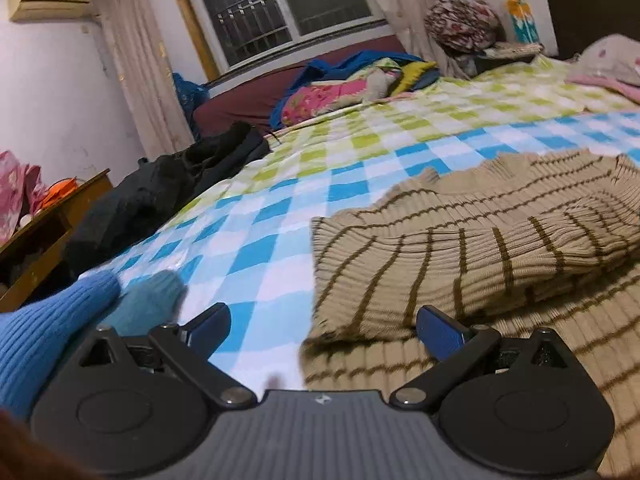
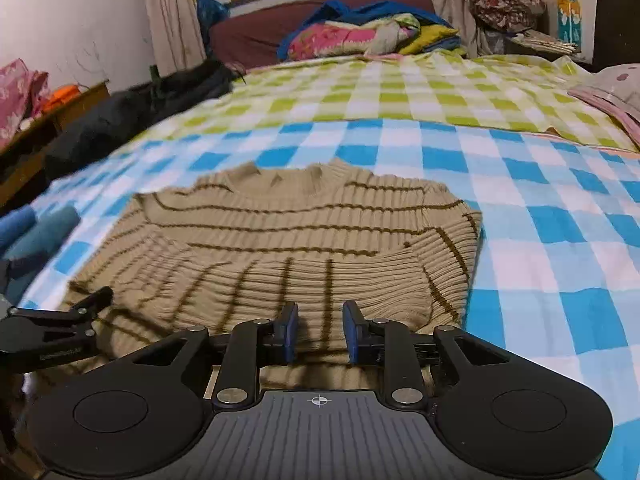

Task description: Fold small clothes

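A beige ribbed sweater with brown stripes (image 2: 280,240) lies on the blue checked bedsheet (image 2: 540,220), collar away from me, its sleeves folded across the body. In the left wrist view the sweater (image 1: 460,248) fills the right side. My left gripper (image 1: 322,326) is wide open and empty at the sweater's left lower edge; it also shows in the right wrist view (image 2: 86,308). My right gripper (image 2: 320,330) hovers over the sweater's near hem, jaws partly open with a narrow gap, holding nothing.
Blue and teal folded knits (image 1: 100,304) lie at the left on the bed. A black garment (image 1: 160,192) lies on the bed's left edge by a wooden table (image 1: 48,232). Piled bedding (image 2: 360,32) sits at the far end, pink fabric (image 2: 612,96) at the right.
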Available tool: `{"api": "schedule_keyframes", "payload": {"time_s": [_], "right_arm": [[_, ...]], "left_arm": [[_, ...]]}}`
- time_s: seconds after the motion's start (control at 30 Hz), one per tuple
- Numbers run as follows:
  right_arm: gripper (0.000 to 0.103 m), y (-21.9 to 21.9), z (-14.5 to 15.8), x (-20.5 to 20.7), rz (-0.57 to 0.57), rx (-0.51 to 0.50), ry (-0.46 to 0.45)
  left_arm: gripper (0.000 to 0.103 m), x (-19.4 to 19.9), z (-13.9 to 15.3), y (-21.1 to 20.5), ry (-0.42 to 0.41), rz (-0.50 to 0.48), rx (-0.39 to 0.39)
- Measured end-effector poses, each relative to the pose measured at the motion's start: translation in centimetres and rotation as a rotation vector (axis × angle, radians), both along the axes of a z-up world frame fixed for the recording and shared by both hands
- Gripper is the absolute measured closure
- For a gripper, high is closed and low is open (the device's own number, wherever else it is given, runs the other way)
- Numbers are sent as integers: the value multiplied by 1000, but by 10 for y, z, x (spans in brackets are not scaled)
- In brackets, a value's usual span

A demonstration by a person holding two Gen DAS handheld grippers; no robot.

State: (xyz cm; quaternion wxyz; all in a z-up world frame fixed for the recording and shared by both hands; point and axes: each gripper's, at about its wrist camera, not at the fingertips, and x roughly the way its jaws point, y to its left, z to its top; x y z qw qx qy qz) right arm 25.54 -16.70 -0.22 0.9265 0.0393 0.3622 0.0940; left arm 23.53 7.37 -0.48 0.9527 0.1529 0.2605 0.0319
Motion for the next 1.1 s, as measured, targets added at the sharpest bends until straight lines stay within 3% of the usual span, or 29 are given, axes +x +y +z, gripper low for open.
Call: {"api": "schedule_keyframes", "payload": {"time_s": [0.23,0.53,0.63,0.7,0.8,0.97,1.1], "right_arm": [[78,-8,13,-83,48,28,26],[78,-31,-3,-198,-51,75,156],[78,-33,-8,-222,-60,90,187],[78,-32,-13,-232,-61,94,199],[78,-31,-15,-242,-68,68,184],[78,-40,-16,-247,-73,109,198],[78,-44,-16,-253,-79,130,201]], "left_arm": [[0,-76,3,28,47,1,-89],[2,-168,-6,53,163,40,-188],[8,-185,-9,51,183,38,-211],[22,-192,-12,49,210,29,-239],[31,-196,-12,49,236,13,-273],[50,-200,-7,43,248,-19,-274],[54,-206,-6,40,253,-50,-275]]}}
